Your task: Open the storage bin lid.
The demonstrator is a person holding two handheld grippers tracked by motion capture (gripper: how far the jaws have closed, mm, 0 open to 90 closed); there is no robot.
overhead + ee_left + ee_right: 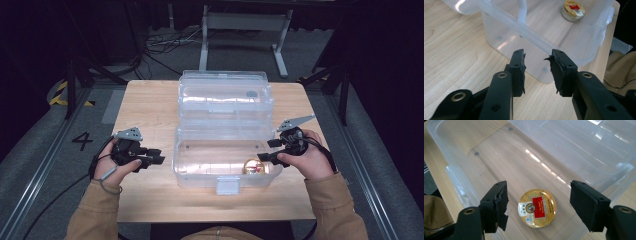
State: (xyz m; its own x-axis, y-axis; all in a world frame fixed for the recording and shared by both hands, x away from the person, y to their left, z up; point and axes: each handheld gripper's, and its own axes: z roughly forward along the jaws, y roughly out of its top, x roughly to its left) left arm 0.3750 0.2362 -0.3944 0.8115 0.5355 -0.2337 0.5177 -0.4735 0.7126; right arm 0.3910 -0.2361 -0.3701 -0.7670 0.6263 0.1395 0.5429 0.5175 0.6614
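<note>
Tin (537,208) lies in the clear box (200,172) near its front wall; right gripper (539,203) fingers wide above it, left gripper (537,72) fingers part-open, empty.

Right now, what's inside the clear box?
One round gold tin with a red label lies flat on the floor of the box, near its right end. Nothing else shows through the clear walls.

A black "4" (81,140) is marked on the grey floor left of the table; the tin's (537,208) label is illegible
</note>
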